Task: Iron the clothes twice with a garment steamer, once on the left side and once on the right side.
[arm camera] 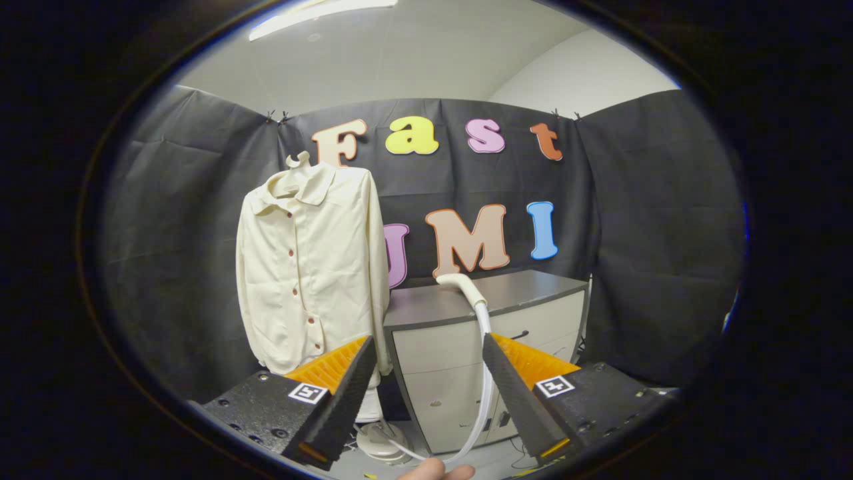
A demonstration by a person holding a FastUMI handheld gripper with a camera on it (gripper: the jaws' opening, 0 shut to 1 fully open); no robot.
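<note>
Gripper (426,347) fingers apart, holding nothing. Steamer head (460,283) lies on the cabinet (460,333); shirt (310,267) hangs just beside the cabinet.

grey-topped cabinet (460,313) with pale drawers, black cloth wall (653,233), ceiling light (320,17)

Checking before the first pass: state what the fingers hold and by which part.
Nothing is held. The gripper is open, its fingers spread apart, with the steamer head lying on the cabinet beyond them.
</note>
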